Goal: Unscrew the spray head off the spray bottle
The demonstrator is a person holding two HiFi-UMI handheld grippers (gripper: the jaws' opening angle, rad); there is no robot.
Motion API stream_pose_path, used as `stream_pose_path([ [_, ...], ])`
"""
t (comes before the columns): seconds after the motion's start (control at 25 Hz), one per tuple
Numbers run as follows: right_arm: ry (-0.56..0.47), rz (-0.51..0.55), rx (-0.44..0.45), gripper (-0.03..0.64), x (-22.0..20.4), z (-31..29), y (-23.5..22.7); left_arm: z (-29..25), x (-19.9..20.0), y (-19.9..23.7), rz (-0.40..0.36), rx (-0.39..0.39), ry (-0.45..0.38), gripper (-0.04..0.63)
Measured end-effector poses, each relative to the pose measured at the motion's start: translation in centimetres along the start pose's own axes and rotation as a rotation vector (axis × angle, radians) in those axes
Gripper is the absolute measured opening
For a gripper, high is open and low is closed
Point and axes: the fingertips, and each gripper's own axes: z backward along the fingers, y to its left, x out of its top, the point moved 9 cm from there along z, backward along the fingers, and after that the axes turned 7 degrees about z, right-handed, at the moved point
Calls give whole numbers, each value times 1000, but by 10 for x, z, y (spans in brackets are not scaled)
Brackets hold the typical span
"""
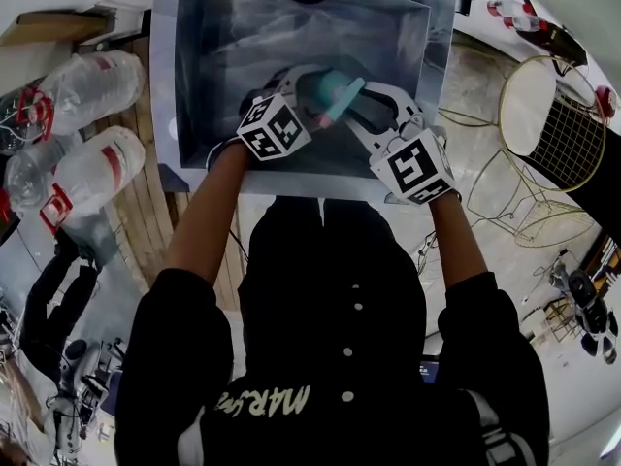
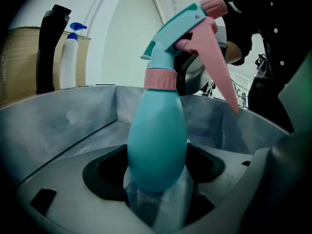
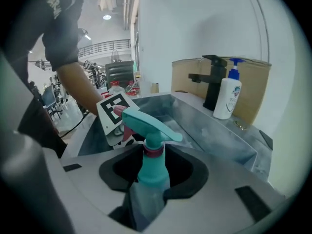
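A teal spray bottle point(image 1: 340, 93) with a pink collar point(image 2: 161, 79) and pink trigger point(image 2: 214, 62) is held over a steel sink point(image 1: 223, 56). My left gripper point(image 2: 156, 189) is shut on the bottle's round lower body point(image 2: 157, 140), with the spray head point(image 2: 178, 30) pointing up and away. My right gripper point(image 3: 148, 189) is shut on the bottle's body point(image 3: 153, 172) just below the collar point(image 3: 153, 150); the spray head point(image 3: 148, 126) sits on the neck above it. In the head view the left gripper point(image 1: 312, 90) and the right gripper point(image 1: 371, 103) meet at the bottle from either side.
A black faucet point(image 3: 209, 82) and a white soap pump bottle point(image 3: 228, 99) stand on the sink's far rim. Large clear water bottles point(image 1: 92, 85) lie to the left of the sink. Wire chairs point(image 1: 553, 115) stand on the right.
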Motion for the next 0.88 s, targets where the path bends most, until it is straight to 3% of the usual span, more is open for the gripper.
stream_pose_path([
  [0.2,-2,-193,-91,178,-4,28,15,0,0,0,-2,-4,9,380],
  [0.32,-53,-343,-120,292,4,42,36,0,1,-1,-3,-4,8,380],
  [0.52,-89,-590,-251,351,18,29,60,0,1,-1,8,5,2,380],
  [0.88,-130,-782,-354,368,20,-1,49,-2,-2,-2,9,19,12,380],
])
